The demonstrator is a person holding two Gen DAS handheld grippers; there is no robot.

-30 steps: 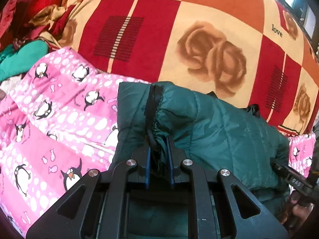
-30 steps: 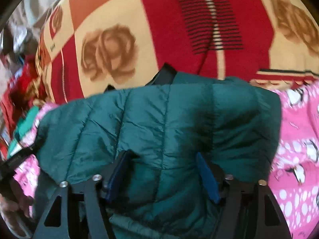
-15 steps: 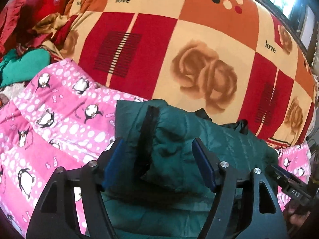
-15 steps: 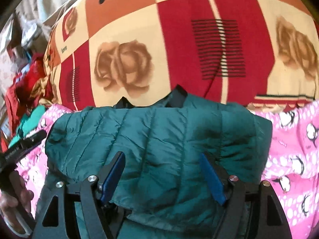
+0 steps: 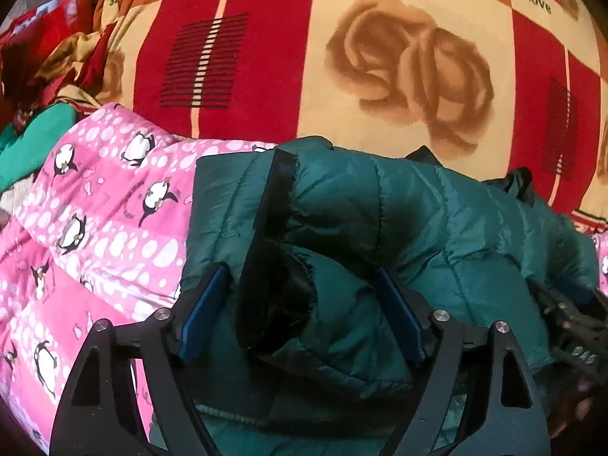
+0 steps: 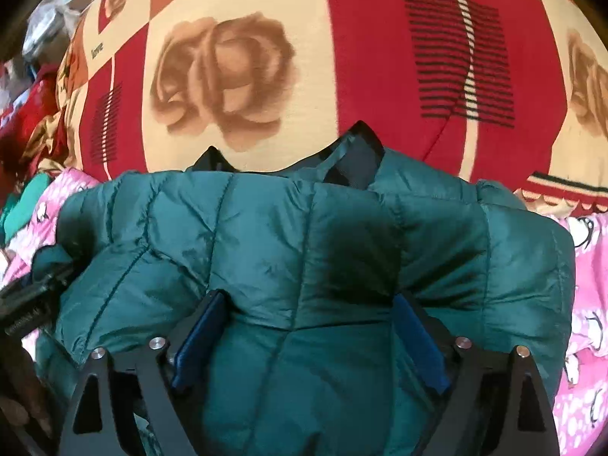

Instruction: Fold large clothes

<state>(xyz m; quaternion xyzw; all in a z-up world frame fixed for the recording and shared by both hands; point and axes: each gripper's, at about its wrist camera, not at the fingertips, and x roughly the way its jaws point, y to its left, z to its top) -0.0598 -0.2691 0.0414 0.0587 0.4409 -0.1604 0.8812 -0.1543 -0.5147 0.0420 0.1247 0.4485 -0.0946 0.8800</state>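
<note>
the big rose blanket [image 5: 380,57] lies far back. the pink penguin blanket [image 5: 95,228] is under my green puffy jacket [image 6: 304,247], folded near me. my left gripper [image 5: 300,315] and right gripper [image 6: 307,338] just opened wide, the jacket bulging between their jaws, held by neither.

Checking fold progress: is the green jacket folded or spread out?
Folded: the jacket lies as a compact bundle on the pink blanket, cuff doubled on top.

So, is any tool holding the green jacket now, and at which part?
Nothing is held. Both tools have just been opening: left tool straddles the green jacket cuff; right tool straddles its body.
</note>
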